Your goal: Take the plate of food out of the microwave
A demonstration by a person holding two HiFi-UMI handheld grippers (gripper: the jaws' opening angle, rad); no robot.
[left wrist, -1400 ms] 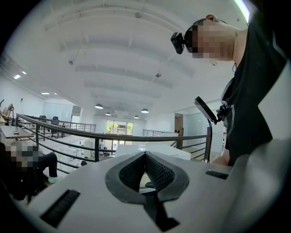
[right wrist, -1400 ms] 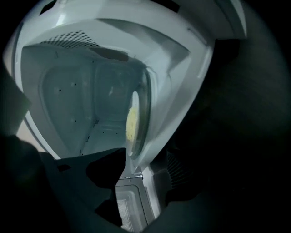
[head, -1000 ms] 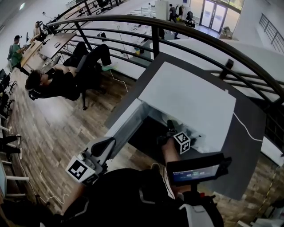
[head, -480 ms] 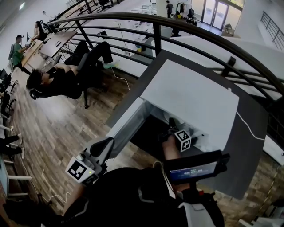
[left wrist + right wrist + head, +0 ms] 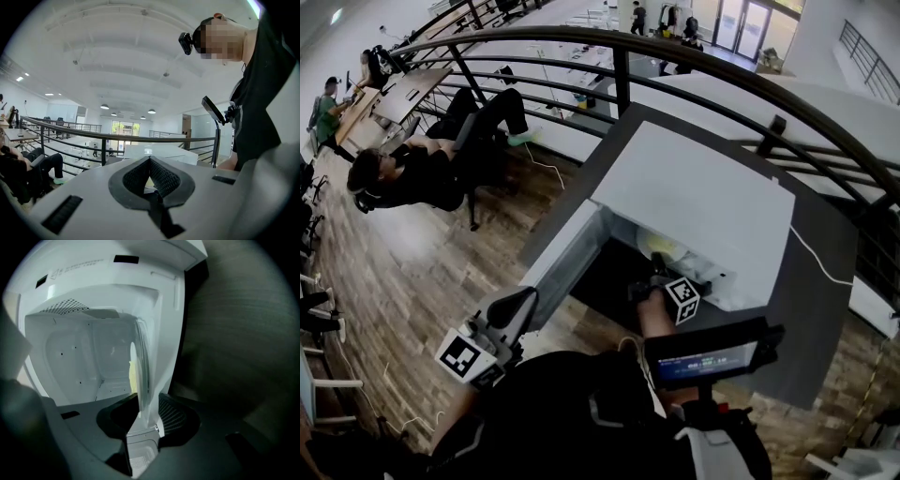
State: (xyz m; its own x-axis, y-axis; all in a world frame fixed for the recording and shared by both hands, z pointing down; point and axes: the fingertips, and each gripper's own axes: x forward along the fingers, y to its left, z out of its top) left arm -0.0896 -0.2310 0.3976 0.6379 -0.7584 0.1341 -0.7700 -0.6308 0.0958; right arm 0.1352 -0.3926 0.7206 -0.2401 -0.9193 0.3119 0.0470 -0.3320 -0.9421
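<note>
Head view: the right gripper (image 5: 659, 270) reaches into the open white box-shaped microwave (image 5: 694, 197), while the left gripper (image 5: 517, 307) hangs outside.

Left gripper view: its jaws are clenched together on nothing.

Right gripper view: the jaws have just been closing. They now pinch the near rim of the round white plate of yellow food (image 5: 139, 376), which stands edge-on between them, still in the cavity. It looks ready for withdrawal.

microwave (image 5: 694, 197) mouth: open front, plate (image 5: 140, 380) inside | door (image 5: 567, 253): swung out, bars left
</note>
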